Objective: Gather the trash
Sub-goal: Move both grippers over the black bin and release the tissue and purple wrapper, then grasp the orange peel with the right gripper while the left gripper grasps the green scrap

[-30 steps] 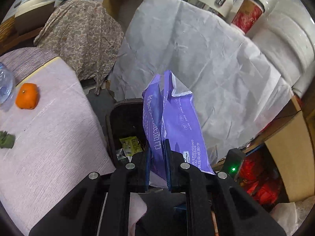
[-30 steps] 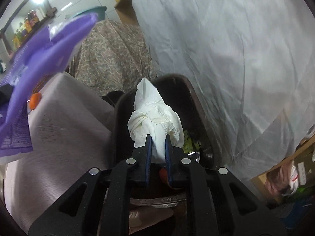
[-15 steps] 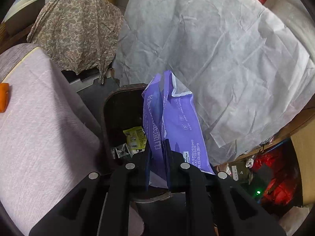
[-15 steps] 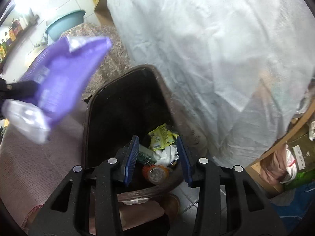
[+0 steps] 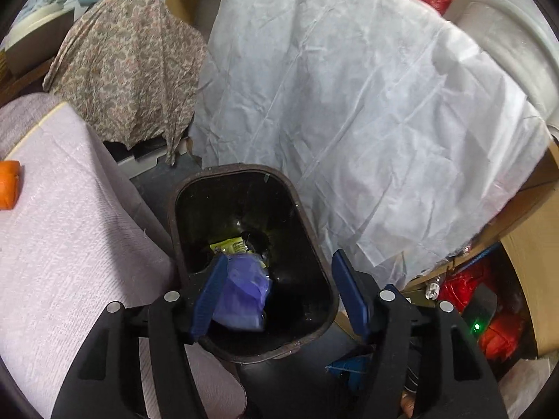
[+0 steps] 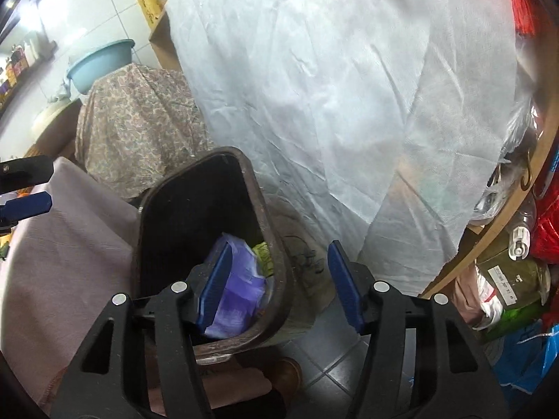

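Showing an orange (image 5: 8,184) on the cloth only in the left view, purple wrapper (image 5: 242,288) lying in the bin (image 5: 316,244), left gripper (image 5: 283,295) and right gripper (image 6: 279,284) both spread wide, empty.

Glossy purple plastic wrapper (image 5: 242,289), crinkled

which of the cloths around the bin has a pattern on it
The floral cloth, draped behind the bin. The white sheet and pink tablecloth are plain.

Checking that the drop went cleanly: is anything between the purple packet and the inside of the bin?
Nothing visible. The purple packet already lies inside the dark bin, on other trash. Both the left gripper and right gripper hover with jaws open and empty.
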Tool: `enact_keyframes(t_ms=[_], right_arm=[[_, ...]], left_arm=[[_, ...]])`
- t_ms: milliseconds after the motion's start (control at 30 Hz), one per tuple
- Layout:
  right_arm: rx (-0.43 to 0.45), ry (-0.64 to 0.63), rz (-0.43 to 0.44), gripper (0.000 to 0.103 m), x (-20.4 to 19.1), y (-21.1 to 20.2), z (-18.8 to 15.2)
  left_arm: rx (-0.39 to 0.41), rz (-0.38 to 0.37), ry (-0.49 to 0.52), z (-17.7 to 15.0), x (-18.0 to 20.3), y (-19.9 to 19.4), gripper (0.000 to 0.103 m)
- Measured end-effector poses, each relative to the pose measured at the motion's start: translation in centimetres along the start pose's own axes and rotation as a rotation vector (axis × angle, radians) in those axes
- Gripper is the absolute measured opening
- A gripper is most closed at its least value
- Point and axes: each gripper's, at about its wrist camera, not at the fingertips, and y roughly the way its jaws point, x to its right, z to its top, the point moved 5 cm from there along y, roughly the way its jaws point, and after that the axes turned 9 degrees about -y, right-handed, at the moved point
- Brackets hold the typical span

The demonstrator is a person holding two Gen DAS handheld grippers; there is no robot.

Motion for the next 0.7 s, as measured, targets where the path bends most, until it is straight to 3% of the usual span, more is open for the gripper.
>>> enact_keyframes(t_ms=[400,700], right_arm=[[0.056,-0.059,0.085,0.061,-4.2,-3.3,2.1],[0.067,-0.162,0.243,0.061,-11.5,-5.9,3.5]], left_arm=[[0.075,-0.046,0.054,-1.5,-1.4,-6.3,0.075],[0.134,0.024,0.033,-2.0,-7.1,-11.4,0.078]])
